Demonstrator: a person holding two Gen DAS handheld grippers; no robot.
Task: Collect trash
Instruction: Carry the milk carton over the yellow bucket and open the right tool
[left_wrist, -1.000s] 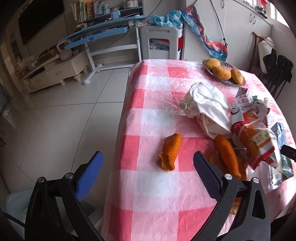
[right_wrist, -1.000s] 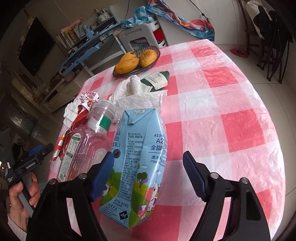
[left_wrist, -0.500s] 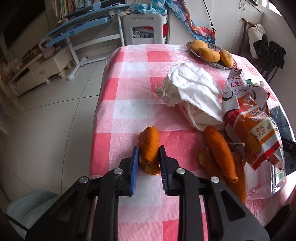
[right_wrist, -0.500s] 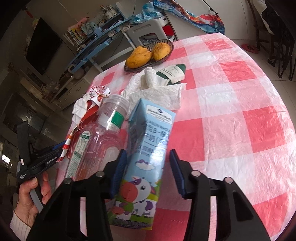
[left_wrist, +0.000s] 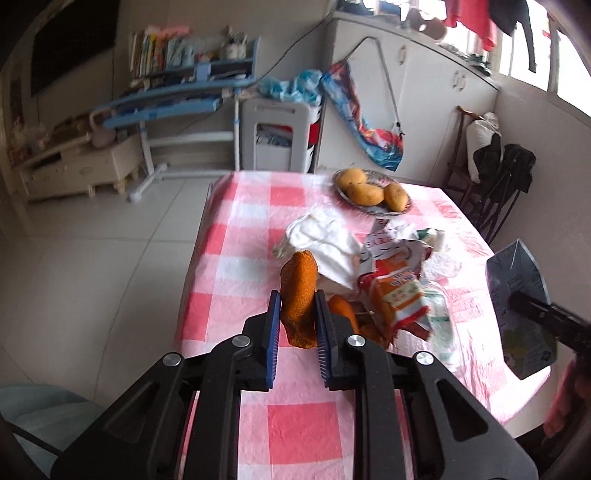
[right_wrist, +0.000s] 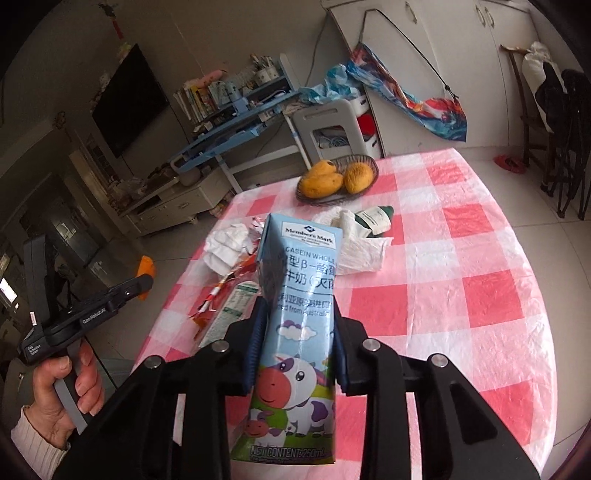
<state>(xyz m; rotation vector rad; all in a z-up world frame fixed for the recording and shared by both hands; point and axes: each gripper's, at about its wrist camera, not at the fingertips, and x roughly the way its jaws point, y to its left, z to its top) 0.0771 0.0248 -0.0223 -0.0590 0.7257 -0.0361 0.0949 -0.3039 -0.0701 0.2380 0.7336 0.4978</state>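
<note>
The left gripper (left_wrist: 296, 325) is pinching an orange peel (left_wrist: 299, 299), its jaws having just been closing. The right gripper (right_wrist: 295, 328) is squeezing a milk carton (right_wrist: 295, 332) above the table (right_wrist: 480, 295).

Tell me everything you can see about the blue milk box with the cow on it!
The milk carton is a tall light-blue paper box with a folded, peaked top. It shows a cartoon cow on green grass, small clouds, the words Member's Mark and Chinese writing. It looks closed and barely dented. The right gripper has just closed its blue-padded jaws on the carton's two sides and holds it upright, lifted above the pink-and-white checked tablecloth. In the left wrist view it shows at the right edge.
</note>
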